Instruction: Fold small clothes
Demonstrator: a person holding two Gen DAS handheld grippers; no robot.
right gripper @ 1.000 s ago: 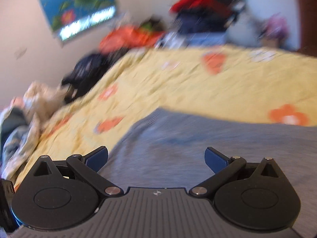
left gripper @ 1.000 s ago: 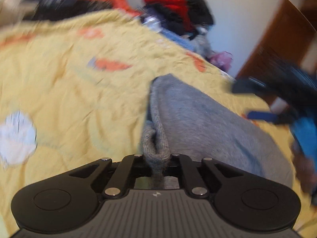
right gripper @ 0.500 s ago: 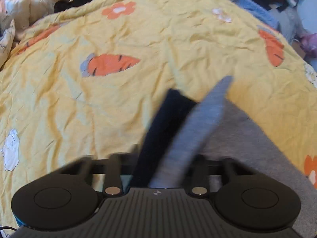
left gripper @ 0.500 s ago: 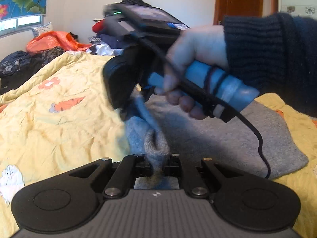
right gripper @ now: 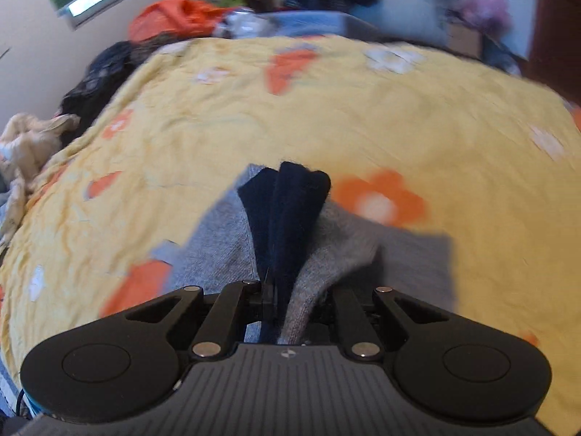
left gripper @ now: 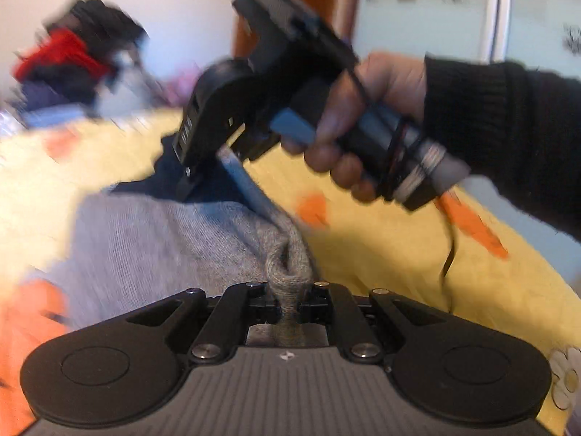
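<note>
My left gripper (left gripper: 288, 303) clenched on bunched edge of grey garment (left gripper: 152, 239); my right gripper (right gripper: 279, 309) pinching its navy band (right gripper: 287, 214). Garment drapes ahead onto yellow bedspread (right gripper: 326, 116). Soft, light, limp knit; grip edges, keep taut.

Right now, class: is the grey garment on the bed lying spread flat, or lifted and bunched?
Lifted and bunched. The grey garment is gathered in the left gripper and right gripper, both shut on it.

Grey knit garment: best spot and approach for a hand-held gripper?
Grip the grey knit garment at its edge corners, coming in low along the yellow bedspread: the body lies flat, only edges bunch. Left hand-held gripper and right hand-held gripper pinch such bunched folds.
</note>
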